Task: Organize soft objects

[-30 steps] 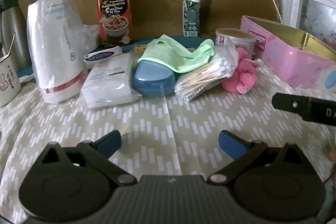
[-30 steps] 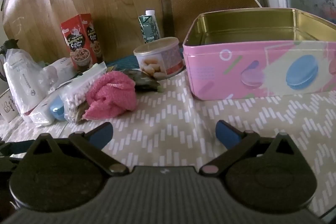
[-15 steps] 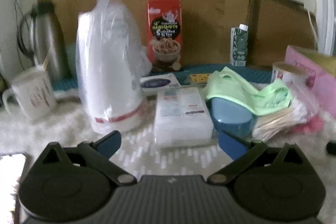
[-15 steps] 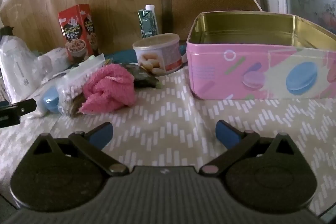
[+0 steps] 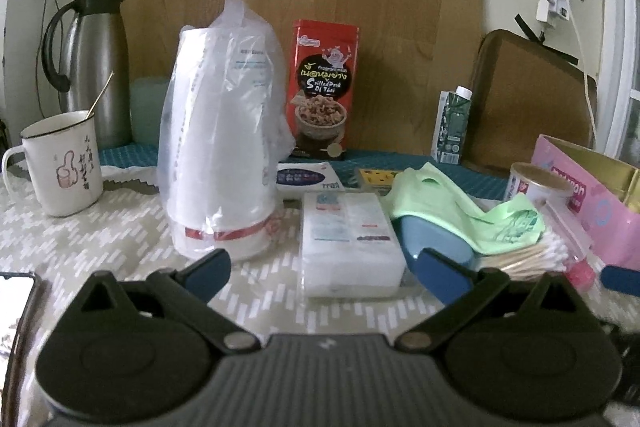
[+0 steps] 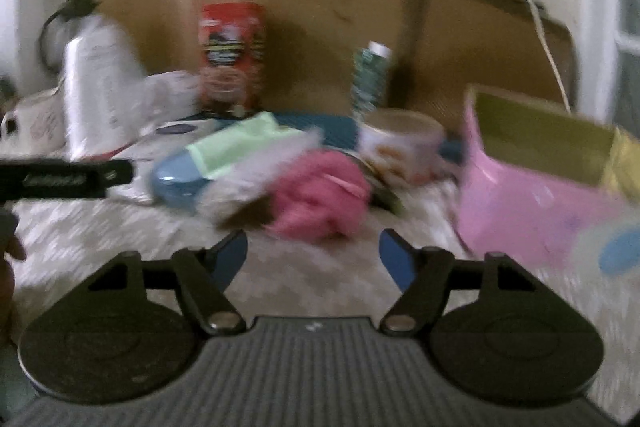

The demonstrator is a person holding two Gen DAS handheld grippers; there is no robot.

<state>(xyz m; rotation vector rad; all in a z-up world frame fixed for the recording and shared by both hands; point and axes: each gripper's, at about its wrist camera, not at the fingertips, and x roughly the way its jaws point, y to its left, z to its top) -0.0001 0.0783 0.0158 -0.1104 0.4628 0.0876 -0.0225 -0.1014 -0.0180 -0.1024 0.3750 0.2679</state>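
My right gripper (image 6: 313, 257) is open with its jaws closing and nothing between them; the view is blurred. Just ahead of it lies a pink fluffy cloth (image 6: 320, 195) on the patterned tablecloth. A pale green cloth (image 6: 236, 143) drapes over a blue case (image 6: 180, 179) to its left. My left gripper (image 5: 322, 271) is open and empty, low over the table. It faces a white soft pack (image 5: 348, 231), with the green cloth (image 5: 452, 211) and a bag of cotton swabs (image 5: 532, 255) on the right. The open pink tin (image 6: 532, 187) stands at the right.
A plastic-wrapped white stack (image 5: 220, 155), a mug (image 5: 64, 163), a steel flask (image 5: 96, 67), a red snack box (image 5: 324, 91), a small carton (image 5: 452, 123) and a round can (image 5: 536, 183) crowd the back. A phone (image 5: 12, 307) lies at the left edge.
The right gripper has swung left from facing the tin to facing the pink cloth, and its jaws have narrowed. The left gripper has swung left towards the white pack and wrapped stack.
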